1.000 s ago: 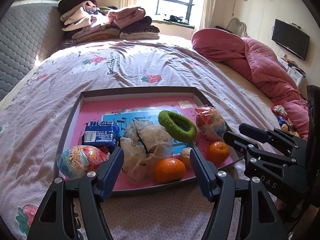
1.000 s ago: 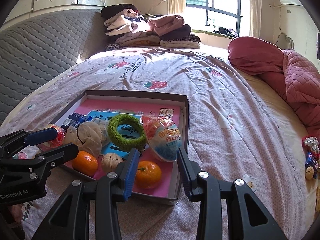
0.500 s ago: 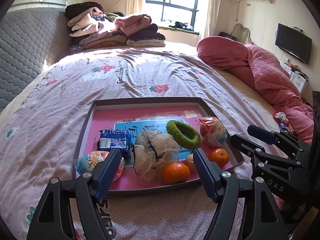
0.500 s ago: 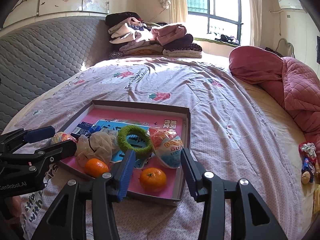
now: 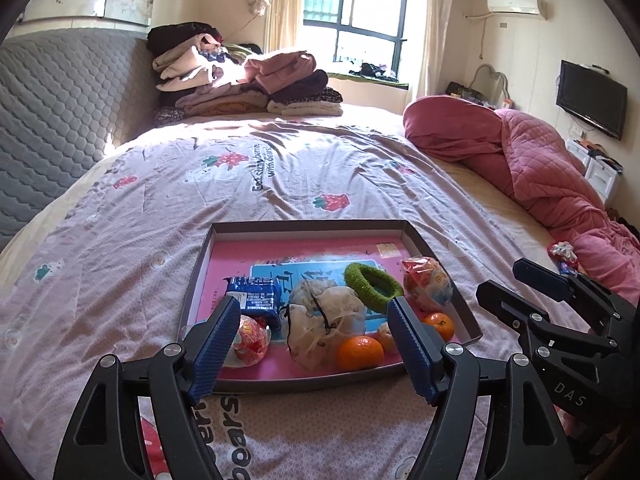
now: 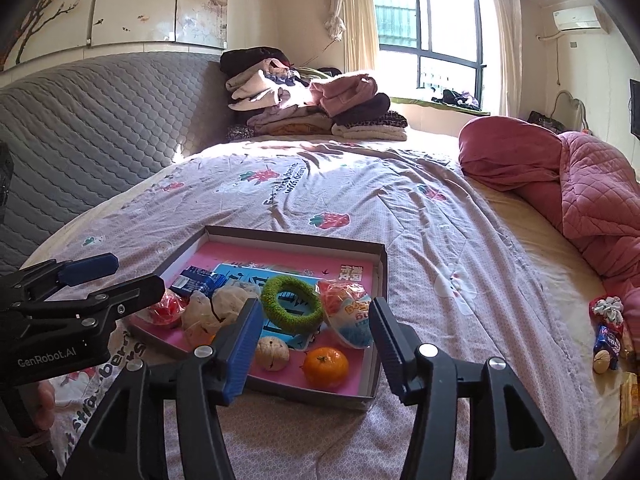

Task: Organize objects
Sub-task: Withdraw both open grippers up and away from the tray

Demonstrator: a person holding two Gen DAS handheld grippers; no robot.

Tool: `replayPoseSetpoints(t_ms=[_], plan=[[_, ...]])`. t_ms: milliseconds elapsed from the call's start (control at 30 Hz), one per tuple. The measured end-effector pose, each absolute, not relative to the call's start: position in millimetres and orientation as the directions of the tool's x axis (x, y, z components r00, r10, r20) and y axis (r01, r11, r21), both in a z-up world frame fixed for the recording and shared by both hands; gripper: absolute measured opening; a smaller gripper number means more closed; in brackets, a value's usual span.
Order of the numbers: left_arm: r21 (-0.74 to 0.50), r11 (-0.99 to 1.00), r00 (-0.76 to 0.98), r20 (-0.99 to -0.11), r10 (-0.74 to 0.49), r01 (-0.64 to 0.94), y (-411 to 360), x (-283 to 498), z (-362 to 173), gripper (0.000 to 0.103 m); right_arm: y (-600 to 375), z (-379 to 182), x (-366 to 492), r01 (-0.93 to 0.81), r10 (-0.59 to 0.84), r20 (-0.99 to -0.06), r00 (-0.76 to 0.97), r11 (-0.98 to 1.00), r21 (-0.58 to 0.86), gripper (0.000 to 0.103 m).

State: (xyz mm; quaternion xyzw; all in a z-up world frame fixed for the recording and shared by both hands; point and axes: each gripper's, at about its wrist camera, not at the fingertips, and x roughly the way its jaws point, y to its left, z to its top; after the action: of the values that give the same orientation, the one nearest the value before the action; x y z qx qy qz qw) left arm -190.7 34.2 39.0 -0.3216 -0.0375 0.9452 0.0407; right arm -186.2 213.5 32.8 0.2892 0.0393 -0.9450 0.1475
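While your left tongs (image 5: 310,338) hang over the near edge of the tray (image 5: 308,226) on the bed (image 5: 160,208), their blue pads stand wide apart with nothing between them, having just been opening. Through that gap you see a bundled cloth bag (image 5: 324,324), an orange (image 5: 359,353) at the near rim, a blue packet (image 5: 253,294), a green ring (image 5: 373,282), and a wrapped egg-shaped toy (image 5: 426,284) toward the right wall. Your right tongs (image 5: 516,282) show at the right edge.

From your right wrist, the right tongs (image 6: 312,336) are also spread and empty, their jaws having just been opening. A second orange (image 6: 325,365) and a pale round nut (image 6: 272,353) lie in the tray's (image 6: 382,280) near corner, just beside each other. The green ring (image 6: 291,308) touches the egg-shaped toy (image 6: 350,316). Your left tongs (image 6: 108,276) sit at the left edge.
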Motion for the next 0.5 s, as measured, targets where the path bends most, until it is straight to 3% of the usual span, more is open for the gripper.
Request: replayPoseSetpoints(t_ms=[500], plan=[[-0.066, -0.998, -0.799, -0.599, 0.058, -0.022, 25.2, -157.7, 58.8, 0.077, 202.6, 59.6, -145.5, 0.291, -0.256, -0.509, -0.822, -0.957, 0.011, 0.056]])
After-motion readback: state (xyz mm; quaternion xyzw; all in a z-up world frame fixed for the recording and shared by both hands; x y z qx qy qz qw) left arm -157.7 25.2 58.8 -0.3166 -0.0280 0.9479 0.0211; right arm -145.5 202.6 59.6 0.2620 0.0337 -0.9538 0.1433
